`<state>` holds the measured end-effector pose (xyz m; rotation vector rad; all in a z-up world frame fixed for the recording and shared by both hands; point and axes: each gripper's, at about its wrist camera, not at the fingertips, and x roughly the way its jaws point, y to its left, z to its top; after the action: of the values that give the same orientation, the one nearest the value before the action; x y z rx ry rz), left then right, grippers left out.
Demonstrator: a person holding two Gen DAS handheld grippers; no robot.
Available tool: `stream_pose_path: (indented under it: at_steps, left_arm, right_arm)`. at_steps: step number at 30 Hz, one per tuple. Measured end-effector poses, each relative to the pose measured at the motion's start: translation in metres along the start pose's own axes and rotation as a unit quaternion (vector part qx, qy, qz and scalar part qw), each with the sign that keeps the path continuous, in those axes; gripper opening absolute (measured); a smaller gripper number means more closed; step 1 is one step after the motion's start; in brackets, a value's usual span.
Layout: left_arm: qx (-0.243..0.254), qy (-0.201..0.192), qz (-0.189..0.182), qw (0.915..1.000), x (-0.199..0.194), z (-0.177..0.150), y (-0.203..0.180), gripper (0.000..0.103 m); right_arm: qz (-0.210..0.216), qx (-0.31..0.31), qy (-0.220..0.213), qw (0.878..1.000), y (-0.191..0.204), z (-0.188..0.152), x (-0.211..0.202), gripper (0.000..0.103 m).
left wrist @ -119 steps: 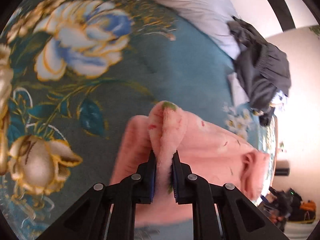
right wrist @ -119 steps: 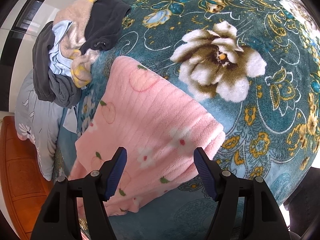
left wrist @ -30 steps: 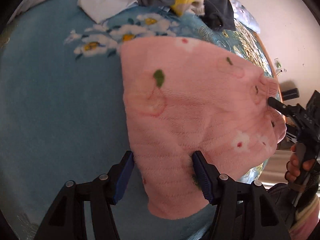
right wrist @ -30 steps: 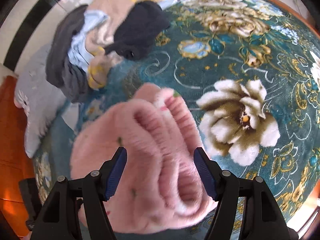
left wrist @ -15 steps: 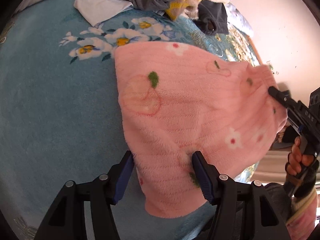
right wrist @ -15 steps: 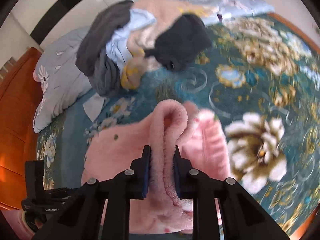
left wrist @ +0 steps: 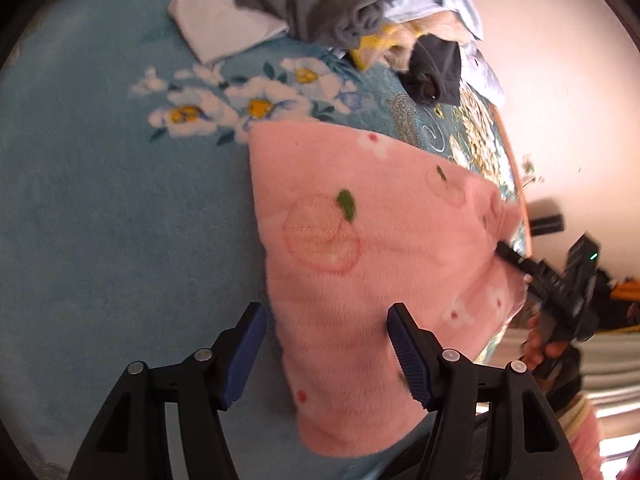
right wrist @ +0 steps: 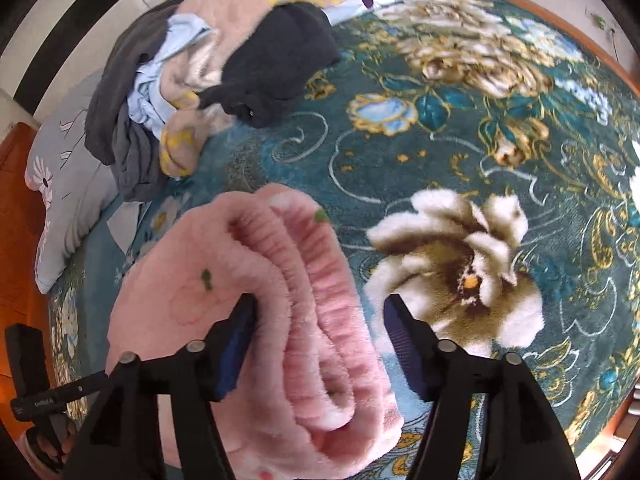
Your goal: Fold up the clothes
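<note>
A pink fleece garment (left wrist: 360, 248) with cherry and flower prints lies folded on the teal floral blanket (left wrist: 100, 220). My left gripper (left wrist: 326, 356) stands open at the garment's near edge, one finger on each side of its corner. The right wrist view shows the garment's ribbed, doubled-over end (right wrist: 304, 280), bunched and lying loose between the spread fingers of my open right gripper (right wrist: 320, 344). From the left wrist view, the right gripper (left wrist: 506, 254) touches the garment's far right side, held by a hand (left wrist: 540, 348).
A heap of grey, black, light blue and beige clothes (right wrist: 192, 80) sits at the head of the bed beside a grey pillow (right wrist: 68, 200). A white folded cloth (left wrist: 216, 28) lies near it. The wooden bed frame (right wrist: 20, 240) and the blanket's edge (right wrist: 600, 420) bound the area.
My right gripper was shut on the pink fold half a second ago and now stands open, with the fold dropped onto the garment. The left gripper stayed open and moved a little nearer.
</note>
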<state>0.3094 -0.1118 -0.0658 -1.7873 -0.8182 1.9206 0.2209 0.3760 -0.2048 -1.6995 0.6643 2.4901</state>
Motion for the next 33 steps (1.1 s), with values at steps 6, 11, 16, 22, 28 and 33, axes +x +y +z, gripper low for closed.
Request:
stream_pose_path:
  at_steps: [6, 11, 16, 22, 28, 33]
  left_arm:
    - [-0.06, 0.009, -0.048, 0.997, 0.021, 0.007, 0.018, 0.073]
    - [-0.085, 0.012, -0.062, 0.9944, 0.034, 0.007, 0.017, 0.073]
    - [-0.046, -0.003, -0.035, 0.9983, 0.031, 0.01, -0.003, 0.043]
    - [0.017, -0.021, -0.01, 0.9996, 0.013, 0.015, -0.033, 0.03]
    - [0.077, -0.045, -0.045, 0.995, -0.017, 0.031, -0.082, 0.03]
    - [0.156, -0.059, -0.086, 0.9822, -0.044, 0.047, -0.159, 0.03]
  right_arm:
    - [0.07, 0.106, 0.06, 0.99, -0.033, -0.006, 0.029, 0.085]
    - [0.098, 0.141, 0.099, 0.98, -0.042, -0.008, 0.044, 0.085]
    - [0.091, 0.116, 0.105, 0.983, -0.027, -0.004, 0.038, 0.055]
    - [0.099, 0.119, 0.077, 0.985, -0.019, -0.004, 0.012, 0.043]
    - [0.129, 0.13, 0.016, 0.983, -0.016, 0.001, -0.046, 0.042]
    - [0.148, 0.142, -0.071, 0.976, -0.025, 0.005, -0.122, 0.042]
